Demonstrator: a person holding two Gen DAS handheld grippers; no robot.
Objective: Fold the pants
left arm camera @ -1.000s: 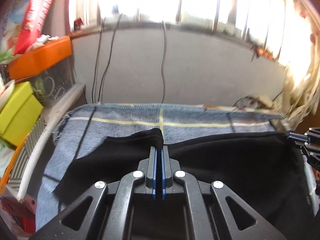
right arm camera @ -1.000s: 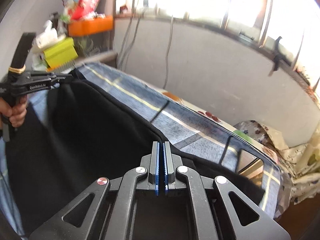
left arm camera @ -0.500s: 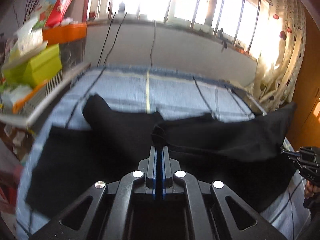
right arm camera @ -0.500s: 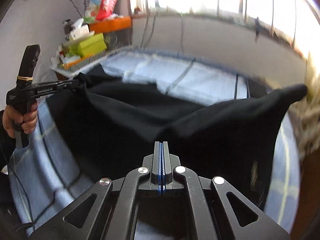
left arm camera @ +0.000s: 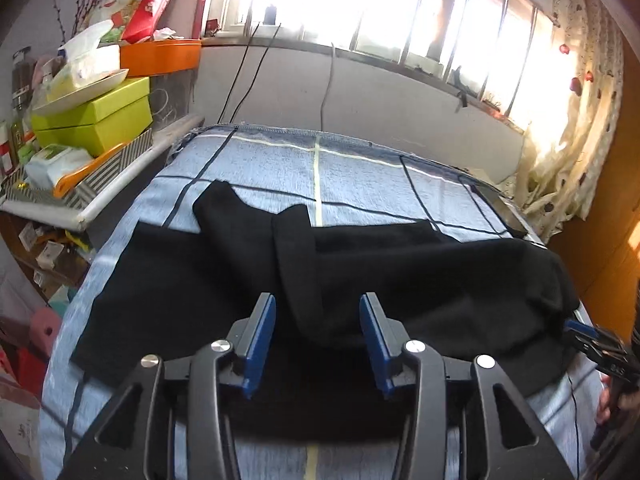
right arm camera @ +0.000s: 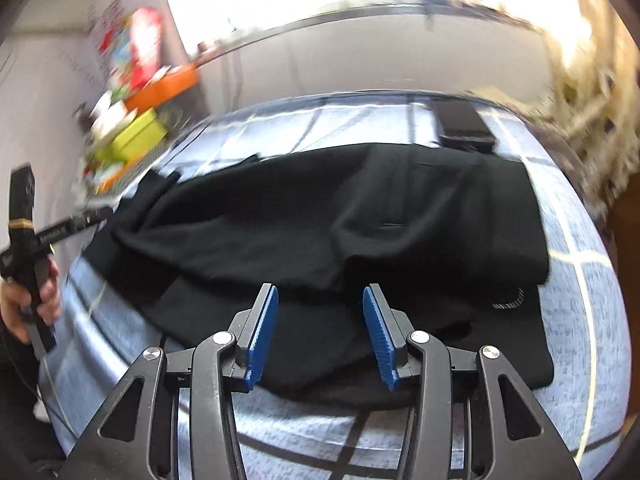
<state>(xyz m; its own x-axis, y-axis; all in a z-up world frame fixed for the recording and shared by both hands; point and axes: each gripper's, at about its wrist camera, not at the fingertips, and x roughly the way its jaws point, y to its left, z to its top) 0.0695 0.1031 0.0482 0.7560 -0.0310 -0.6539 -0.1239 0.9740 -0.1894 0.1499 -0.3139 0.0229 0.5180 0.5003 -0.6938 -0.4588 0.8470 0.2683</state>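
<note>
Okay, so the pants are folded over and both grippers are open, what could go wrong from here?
The folded layer of the black pants lies skewed and rumpled, so another fold could lock in the wrinkles. A leg end sticks out past the fold and may stay uneven. The dark flat object beside the pants on the blue blanket could get snagged or dragged.

a lived-in home room, likely a bedroom: a bed under a blue checked cover [left arm camera: 360, 176] stands against a barred window [left arm camera: 400, 12] with a patterned curtain [left arm camera: 576, 120] at the right. at the left, a crowded shelf [left arm camera: 100, 184] carries green boxes [left arm camera: 96, 120], an orange tray [left arm camera: 160, 56] and tissue packs [left arm camera: 52, 164].
</note>
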